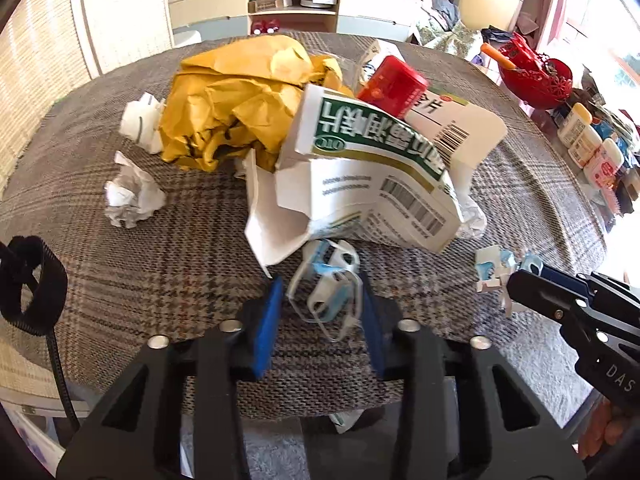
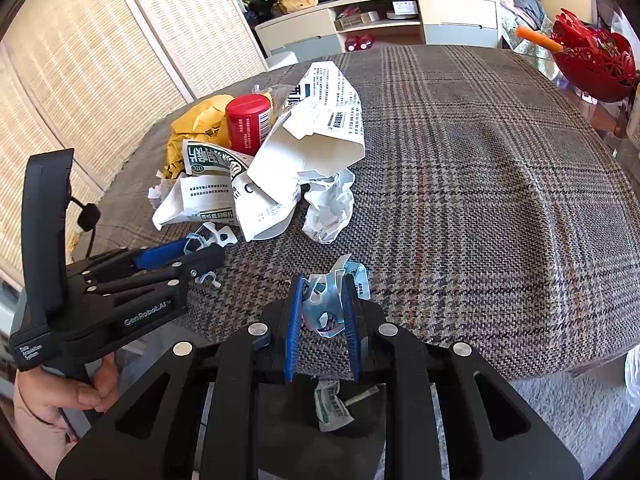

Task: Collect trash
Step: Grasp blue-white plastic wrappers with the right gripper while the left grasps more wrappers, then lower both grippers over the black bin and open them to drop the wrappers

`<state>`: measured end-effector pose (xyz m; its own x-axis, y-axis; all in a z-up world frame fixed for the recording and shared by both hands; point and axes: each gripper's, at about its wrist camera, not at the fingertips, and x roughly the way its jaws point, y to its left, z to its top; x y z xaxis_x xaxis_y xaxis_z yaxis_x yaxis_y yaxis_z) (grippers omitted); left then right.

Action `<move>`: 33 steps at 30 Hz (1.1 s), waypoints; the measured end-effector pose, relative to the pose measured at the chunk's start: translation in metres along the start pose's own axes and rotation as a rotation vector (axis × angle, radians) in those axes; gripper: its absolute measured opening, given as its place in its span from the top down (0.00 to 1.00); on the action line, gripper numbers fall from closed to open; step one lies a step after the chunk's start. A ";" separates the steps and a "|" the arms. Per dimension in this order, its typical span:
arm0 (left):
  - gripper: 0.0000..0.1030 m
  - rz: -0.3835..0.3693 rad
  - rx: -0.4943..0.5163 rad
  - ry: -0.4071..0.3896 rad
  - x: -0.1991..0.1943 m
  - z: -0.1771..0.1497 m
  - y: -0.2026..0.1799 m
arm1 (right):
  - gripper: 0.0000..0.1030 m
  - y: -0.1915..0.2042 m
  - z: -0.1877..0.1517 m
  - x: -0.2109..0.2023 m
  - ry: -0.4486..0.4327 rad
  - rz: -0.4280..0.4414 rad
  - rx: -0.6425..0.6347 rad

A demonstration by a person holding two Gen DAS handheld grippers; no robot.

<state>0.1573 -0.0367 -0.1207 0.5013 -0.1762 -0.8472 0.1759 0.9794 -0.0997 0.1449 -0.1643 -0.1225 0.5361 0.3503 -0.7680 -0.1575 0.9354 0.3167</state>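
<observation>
Right gripper [image 2: 322, 312] clamped on a crumpled blue-and-white wrapper [image 2: 326, 300], fingers [image 2: 294, 320] narrow, pads pressed on both its sides, near the front edge of the plaid surface [image 2: 480, 184]; seen from the left wrist view, the same wrapper [image 1: 494, 270] shows at the right gripper's [image 1: 516, 286] tip.

Left gripper [image 1: 320, 300] has a second scrap [image 1: 328, 288], clear plastic with blue and white bits, between its fingers [image 1: 268, 316]; the right pad touches it, the left pad stands just apart; cannot tell if it is truly gripped. In the right wrist view the left gripper [image 2: 212, 258] lies low over the surface at the left, the scrap [image 2: 212, 236] at its tip, a hand [image 2: 60, 396] on its handle.

Just behind the scrap: a torn white box [image 1: 360, 168] with green print, flaps open; a red can [image 1: 392, 84] leans behind it; crumpled yellow paper [image 1: 240, 108] to its left; white paper balls [image 1: 132, 196] lie apart, further left. Another white box [image 2: 320, 128] and a crumpled sheet [image 2: 330, 208] sit on the pile's right side.

Below the surface's edge, a bin [image 2: 304, 420] with a green-print sachet [image 2: 332, 408] in it.

Beyond the surface: a red basket [image 2: 592, 64] at the right, a low shelf unit [image 2: 380, 20] at the far wall, woven screens [image 2: 100, 80] at the left.
</observation>
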 end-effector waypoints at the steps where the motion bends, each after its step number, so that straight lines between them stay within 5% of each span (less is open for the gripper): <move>1: 0.75 -0.005 0.002 0.004 0.000 -0.002 -0.001 | 0.80 0.001 -0.001 -0.002 -0.002 0.006 0.000; 7: 0.95 -0.008 0.023 0.000 -0.012 -0.021 -0.008 | 0.80 0.005 -0.007 -0.017 -0.032 0.038 0.004; 21: 0.96 0.024 0.024 -0.037 -0.068 -0.094 -0.032 | 0.80 0.031 -0.049 -0.057 -0.047 -0.015 -0.065; 33: 0.96 0.021 0.006 0.049 -0.045 -0.155 -0.037 | 0.80 0.007 -0.102 -0.022 0.096 -0.026 0.017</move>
<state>-0.0029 -0.0497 -0.1594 0.4625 -0.1500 -0.8738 0.1711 0.9822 -0.0781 0.0475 -0.1609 -0.1604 0.4580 0.3299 -0.8255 -0.1301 0.9435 0.3049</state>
